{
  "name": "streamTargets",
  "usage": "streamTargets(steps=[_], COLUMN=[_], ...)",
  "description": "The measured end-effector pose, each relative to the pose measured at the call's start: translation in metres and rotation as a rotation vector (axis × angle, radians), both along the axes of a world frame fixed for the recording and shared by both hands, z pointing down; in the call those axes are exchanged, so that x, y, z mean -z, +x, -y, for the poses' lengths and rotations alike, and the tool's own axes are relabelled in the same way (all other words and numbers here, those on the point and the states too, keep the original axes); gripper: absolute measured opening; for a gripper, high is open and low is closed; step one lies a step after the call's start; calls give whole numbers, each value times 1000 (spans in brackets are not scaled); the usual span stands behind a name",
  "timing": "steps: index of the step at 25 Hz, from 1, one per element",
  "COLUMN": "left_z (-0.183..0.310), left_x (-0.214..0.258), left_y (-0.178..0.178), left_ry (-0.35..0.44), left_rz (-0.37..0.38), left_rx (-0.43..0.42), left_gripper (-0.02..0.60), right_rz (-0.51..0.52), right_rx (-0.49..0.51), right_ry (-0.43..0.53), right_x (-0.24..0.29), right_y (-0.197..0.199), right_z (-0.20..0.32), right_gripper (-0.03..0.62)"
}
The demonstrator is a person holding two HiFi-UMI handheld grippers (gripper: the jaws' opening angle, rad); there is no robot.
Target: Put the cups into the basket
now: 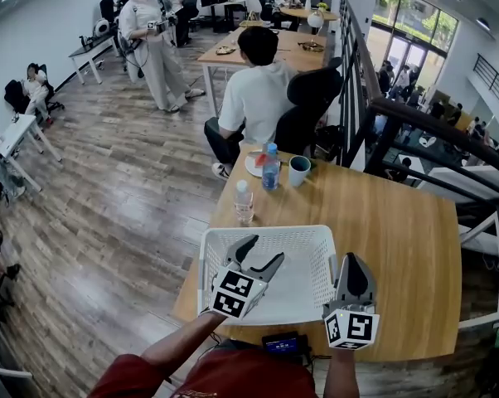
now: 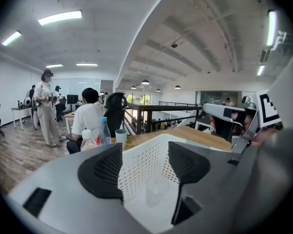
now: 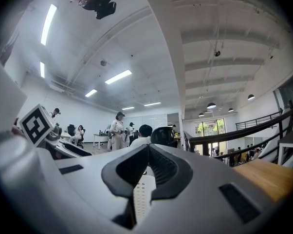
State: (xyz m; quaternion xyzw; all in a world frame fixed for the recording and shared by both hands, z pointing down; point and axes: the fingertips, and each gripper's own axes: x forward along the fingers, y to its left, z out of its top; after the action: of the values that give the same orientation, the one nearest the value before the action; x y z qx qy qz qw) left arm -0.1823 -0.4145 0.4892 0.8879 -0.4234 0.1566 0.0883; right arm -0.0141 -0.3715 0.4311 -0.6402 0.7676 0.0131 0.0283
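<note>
Both jaws of the left gripper (image 1: 264,252) stand wide apart and empty above the basket (image 1: 233,232), which holds a clear cup (image 2: 156,191). The right gripper (image 1: 354,259), jaws pressed together, is at the basket's 3 o'clock rim. A teal cup (image 1: 299,171) stands on the table (image 1: 390,222) at 12 o'clock.

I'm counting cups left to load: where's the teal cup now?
In the head view, the teal cup stands at the far end of the table, just right of the blue-capped bottle and beyond the basket.
</note>
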Motion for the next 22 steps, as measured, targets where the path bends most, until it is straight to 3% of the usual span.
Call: streamTargets(steps=[5, 14, 19, 22], left_z=[-11, -21, -31, -35], left_x=[19, 53, 68, 67], left_y=[-6, -16, -16, -19], left_ry=[88, 228, 330, 330], left_rz=[0, -76, -138, -182], left_rx=[-3, 34, 7, 30], left_gripper=[293, 293, 292, 291], right_rz=[-10, -23, -32, -35], right_rx=[-1, -1, -4, -5], right_ry=[0, -2, -6, -8], right_x=[3, 4, 4, 3], right_y=[0, -2, -3, -2], right_z=[0, -2, -3, -5], right_gripper=[12, 12, 12, 12])
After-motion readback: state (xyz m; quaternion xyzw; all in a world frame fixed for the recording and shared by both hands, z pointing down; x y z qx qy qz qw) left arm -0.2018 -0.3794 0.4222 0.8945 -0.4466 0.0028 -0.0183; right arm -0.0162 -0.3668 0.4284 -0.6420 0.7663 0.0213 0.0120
